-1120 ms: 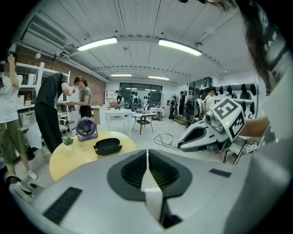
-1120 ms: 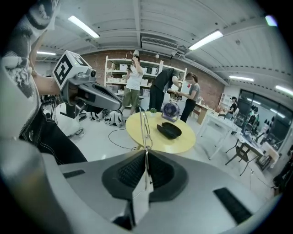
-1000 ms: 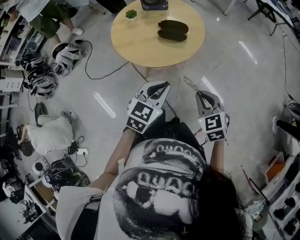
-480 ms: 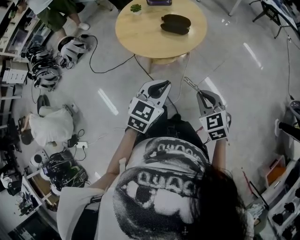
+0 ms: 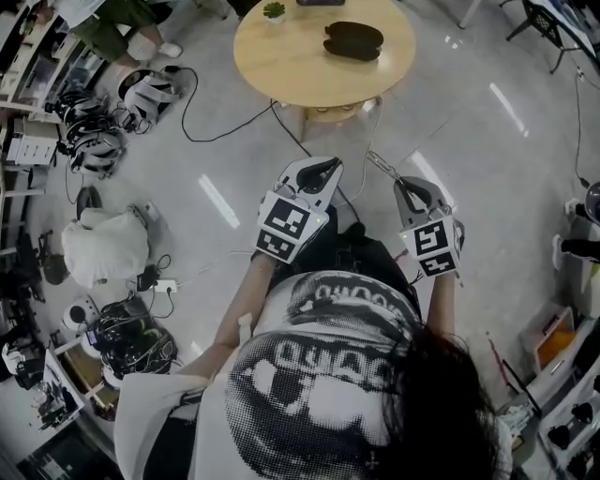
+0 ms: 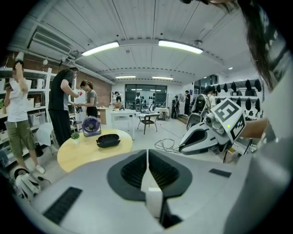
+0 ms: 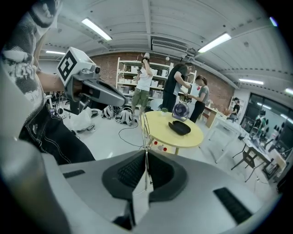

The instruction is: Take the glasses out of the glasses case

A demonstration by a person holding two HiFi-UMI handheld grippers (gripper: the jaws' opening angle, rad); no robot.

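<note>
The black glasses case (image 5: 353, 40) lies open on the round wooden table (image 5: 281, 56), well ahead of both grippers; it also shows as the dark case (image 6: 108, 140) in the left gripper view and the case (image 7: 179, 127) in the right gripper view. My right gripper (image 5: 398, 183) is shut on thin wire-framed glasses (image 5: 378, 166), which stick out past its tips as a fine metal frame (image 7: 144, 125) above the right gripper (image 7: 146, 155). My left gripper (image 5: 330, 167) is shut with nothing between its jaws, as the left gripper view (image 6: 148, 153) confirms. Both are held in front of the person's body, over the floor.
A small potted plant (image 5: 274, 11) and a purple fan (image 6: 91, 125) stand on the table. Headsets (image 5: 94, 141), a black cable (image 5: 216, 131) and a white bag (image 5: 103, 248) lie on the floor at left. People (image 6: 62, 109) stand beyond the table by shelves.
The table and case have slid a little toward the top of the head view. Both grippers keep the same pose, and the right one still holds the glasses.
</note>
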